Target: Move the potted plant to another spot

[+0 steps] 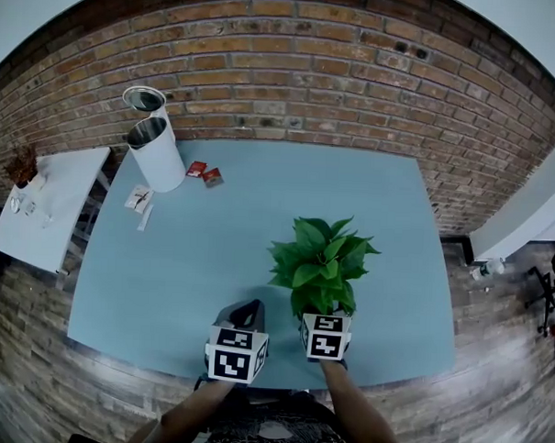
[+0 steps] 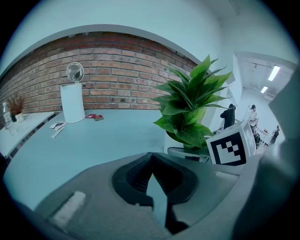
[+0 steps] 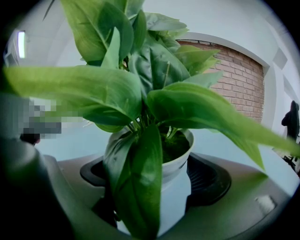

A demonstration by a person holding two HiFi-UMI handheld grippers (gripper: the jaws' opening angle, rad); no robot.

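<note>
The potted plant, with broad green leaves in a small white pot, stands near the front of the blue table, right of centre. My right gripper reaches in from the front edge. In the right gripper view its dark pads sit against both sides of the pot, and a leaf hides the left pad. My left gripper hovers just left of the plant, with its jaws together and nothing between them. The plant shows at its right.
A tall white cylinder bin stands at the table's far left, with red packets and white sachets beside it. A white side table with a dried plant stands to the left. A brick wall runs behind.
</note>
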